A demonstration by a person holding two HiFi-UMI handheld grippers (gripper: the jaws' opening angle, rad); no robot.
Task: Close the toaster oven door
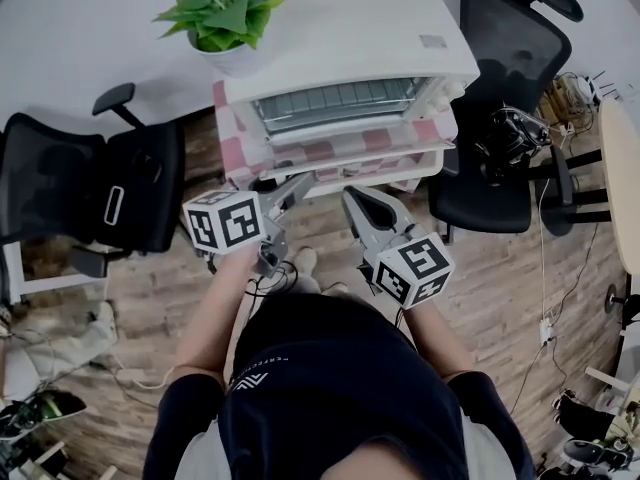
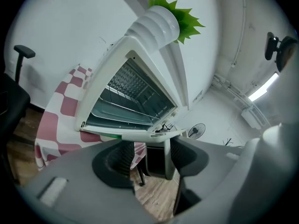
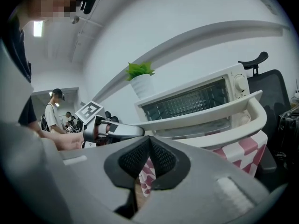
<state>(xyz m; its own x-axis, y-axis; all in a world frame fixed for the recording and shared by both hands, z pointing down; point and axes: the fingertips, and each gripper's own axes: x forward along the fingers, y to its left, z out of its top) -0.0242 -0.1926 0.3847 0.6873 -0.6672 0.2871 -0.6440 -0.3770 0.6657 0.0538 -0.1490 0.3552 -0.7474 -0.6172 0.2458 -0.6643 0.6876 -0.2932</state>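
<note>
Head view: the toaster oven [image 1: 350, 58] sat on a checked cloth [image 1: 235, 148], and its door [image 1: 350, 158] was down, about level, its front edge lying just past both sets of tips. The left gripper [image 1: 298, 185] and right gripper [image 1: 355, 200] pointed in under that edge, side by side. I judged the step to be the lift. It would go best with both tips under the lip and rising evenly, so the door swung up on its hinge. A final push into the frame should be gentle, so the oven did not slide on the cloth.

Left gripper view: the jaws of the left gripper [image 2: 150, 148] stood well apart and released. Only a chair and the wooden floor showed in the gap between the pads. The door's front edge [image 2: 131, 133] ran across just above the tips. I could not tell whether it touched them. The oven cavity [image 2: 135, 92] opened beyond the tips, with a potted plant [image 2: 173, 13] on top.

Right gripper view: the right gripper [image 3: 149, 146] was clenched, its pads meeting at the tips and gripping nothing. The door [image 3: 201, 113] stretched just above and beyond them, apart from the pads as far as I could see. The left gripper [image 3: 133, 131] reached in under the door's other end, beside my tips.
</note>
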